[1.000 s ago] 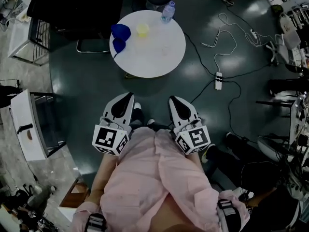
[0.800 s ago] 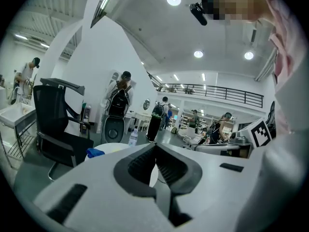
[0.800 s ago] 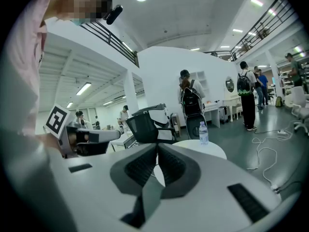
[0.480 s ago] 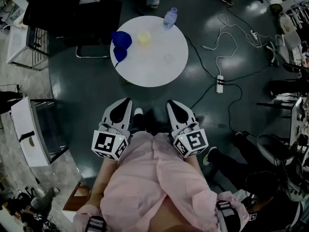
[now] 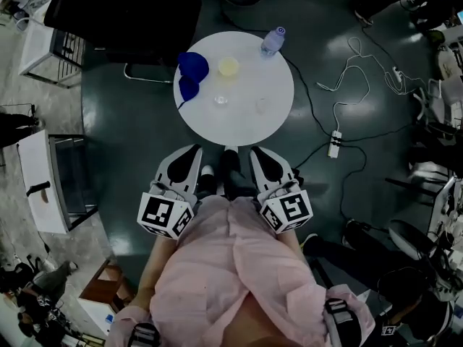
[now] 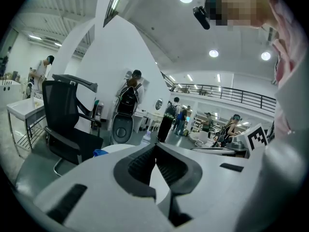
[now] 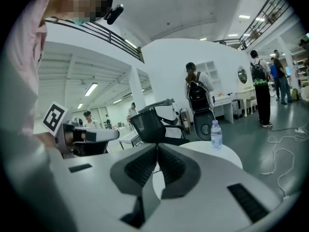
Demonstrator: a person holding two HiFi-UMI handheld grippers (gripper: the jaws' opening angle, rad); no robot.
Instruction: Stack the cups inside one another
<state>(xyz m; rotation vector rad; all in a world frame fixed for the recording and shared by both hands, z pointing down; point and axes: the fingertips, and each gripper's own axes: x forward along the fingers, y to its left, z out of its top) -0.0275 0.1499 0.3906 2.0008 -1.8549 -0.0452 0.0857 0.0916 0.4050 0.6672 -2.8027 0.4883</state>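
Round white counter (image 5: 246,125) is seen ahead of the person, w/ a black office chair (image 5: 123,16) behind it. Left claw (image 5: 189,155) & right claw (image 5: 262,155) are held low by the body, well short of the counter. Both are closed tight, nothing betw. the jaws. Water bottle (image 5: 272,40) is stood at the far edge. All cups are on the counter: 2 blue cups (image 5: 192,66) touching at the left edge, yellow cup (image 5: 228,66) just beside, what look like 2 clear cups (image 5: 221,100) nearer. Cups are judged light, thin plastic, easily tipped or crushed. Rim wall is best pinched gently, one jaw inside.
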